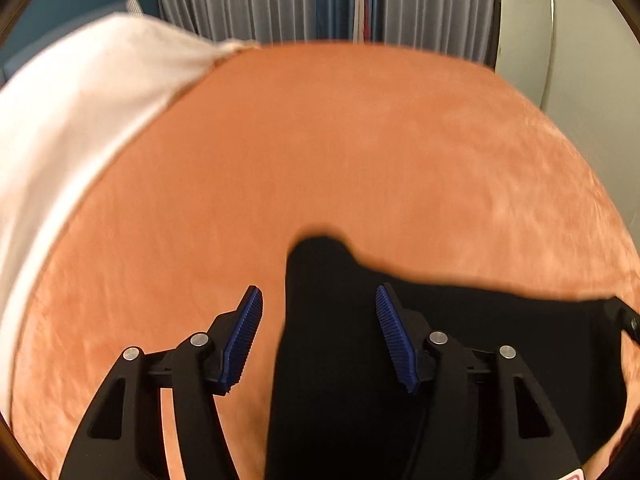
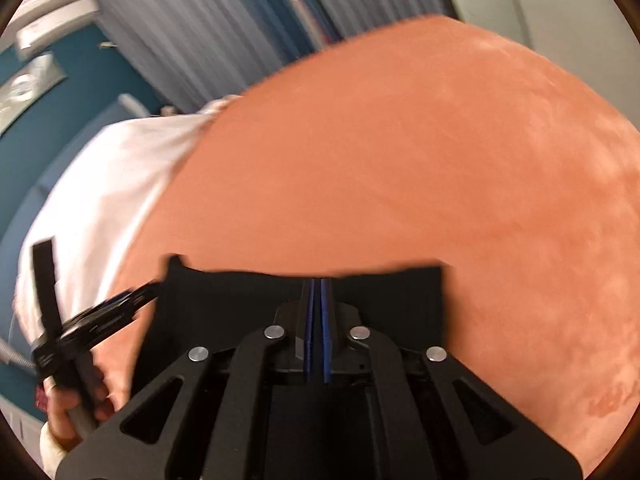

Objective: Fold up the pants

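Bedroom: bed (image 1: 360,140), pillow (image 1: 80,100), curtains (image 1: 280,0)

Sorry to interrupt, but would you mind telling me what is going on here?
A person is folding black pants on an orange bed cover, with a handheld gripper in each hand. The right gripper is shut on the pants' edge. The left gripper is open over one corner of the fabric, holding nothing. A white pillow lies at the bed's far left.
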Demonstrator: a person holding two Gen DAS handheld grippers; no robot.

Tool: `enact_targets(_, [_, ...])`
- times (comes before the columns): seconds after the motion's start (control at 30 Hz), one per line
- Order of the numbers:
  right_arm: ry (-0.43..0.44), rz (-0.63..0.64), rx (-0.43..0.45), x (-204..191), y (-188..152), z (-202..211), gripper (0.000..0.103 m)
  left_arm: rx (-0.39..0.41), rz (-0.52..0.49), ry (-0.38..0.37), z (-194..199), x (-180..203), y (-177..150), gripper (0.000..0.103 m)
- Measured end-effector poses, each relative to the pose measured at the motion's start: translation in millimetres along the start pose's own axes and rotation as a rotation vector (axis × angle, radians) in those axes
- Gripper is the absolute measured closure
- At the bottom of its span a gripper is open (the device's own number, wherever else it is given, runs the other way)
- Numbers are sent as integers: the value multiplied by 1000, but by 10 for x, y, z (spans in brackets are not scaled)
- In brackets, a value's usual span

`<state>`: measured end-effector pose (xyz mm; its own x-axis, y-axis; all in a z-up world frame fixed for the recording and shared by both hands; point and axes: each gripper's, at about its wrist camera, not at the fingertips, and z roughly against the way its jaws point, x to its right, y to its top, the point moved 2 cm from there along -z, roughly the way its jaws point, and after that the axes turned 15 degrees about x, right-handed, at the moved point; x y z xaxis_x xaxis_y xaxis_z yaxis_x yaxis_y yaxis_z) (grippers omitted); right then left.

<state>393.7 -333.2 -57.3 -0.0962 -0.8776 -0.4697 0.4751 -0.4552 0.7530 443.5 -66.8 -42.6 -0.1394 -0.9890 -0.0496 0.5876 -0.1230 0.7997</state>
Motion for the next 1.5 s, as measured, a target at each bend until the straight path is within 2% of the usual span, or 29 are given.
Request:
enact_targets(0.07, [-58,41,-48,-25,20,-236,101,-88,-62,20,-317,130,8,43])
enact_targets(0.1, [-129,42,-92,107,-50,-399,103,-133,-76,35,-475,159,-56,42])
enact_targets(0.13, [-149,24,-114,248,-115,-489,103,-179,-82,61,-673,155,-163,39])
enact_targets(0.17, [-129,-50,-109,430,-151,-514,103,-188,-59,45,-747,135,-206,35])
enact_targets(0.2, [-112,-111,-86,487,-128,-478,103,-184,-11,34,-783,75,-227,27])
enact_targets(0.23, [-139,-134,-58,515,-94,-387,103,-187,54,31,-790,-20,-219,26])
enact_targets(0.27, [-165,-116,-27,484,-46,-267,103,-190,100,6,-767,-76,-208,29])
enact_targets(0.3, [-153,-62,15,372,16,-49,100,-187,134,-24,-709,-126,-185,37])
enact_targets(0.33, [-132,-31,34,294,28,92,100,-168,165,-53,-554,-195,-140,43])
enact_targets(0.4, [-42,41,66,86,-33,522,100,-102,176,-81,-185,-279,-113,44])
enact_targets(0.43, [-24,71,66,24,-104,685,100,-57,147,-92,89,-306,-149,44])
enact_targets(0.5, [4,124,33,-57,-341,931,100,-18,102,-112,459,-298,-279,44])
enact_targets(0.57, [-45,177,-16,-61,-602,955,100,-14,44,-122,706,-263,-531,44])
enact_targets(0.6, [-120,228,-48,-8,-739,893,102,-31,15,-113,731,-216,-641,44])
enact_targets(0.63, [-157,233,-58,61,-853,838,103,-64,-16,-93,720,-169,-818,44])
enact_targets(0.67, [-139,168,-50,119,-900,904,103,-98,-40,-77,683,-119,-949,44])
enact_targets(0.73, [-131,109,-20,46,-895,1125,103,-101,-31,-66,773,-103,-1084,44])
enact_targets(0.77, [-134,114,5,-21,-885,1245,99,-94,-36,-57,893,-90,-1087,44])
enact_targets(0.9, [-196,248,119,-495,-938,1825,98,-13,-56,-17,1474,-111,-1101,44])
enact_targets(0.97, [-192,261,145,-713,-974,2053,98,23,-68,-6,1805,-71,-1156,43])
enact_targets(1.1, [-206,272,197,-1020,-941,2314,98,45,-79,-28,2241,-6,-1154,43])
enact_targets(1.23, [-192,250,226,-1165,-993,2634,98,67,-72,-60,2633,64,-1159,43])
enact_targets(1.27, [-191,248,231,-1210,-994,2677,97,71,-70,-71,2728,77,-1174,43])
enact_targets(1.37, [-197,252,249,-1312,-1053,2842,70,77,-66,-77,2908,69,-1230,38])
enact_targets(1.5, [-204,267,261,-1436,-1140,3018,68,76,-73,-77,3072,60,-1329,35])
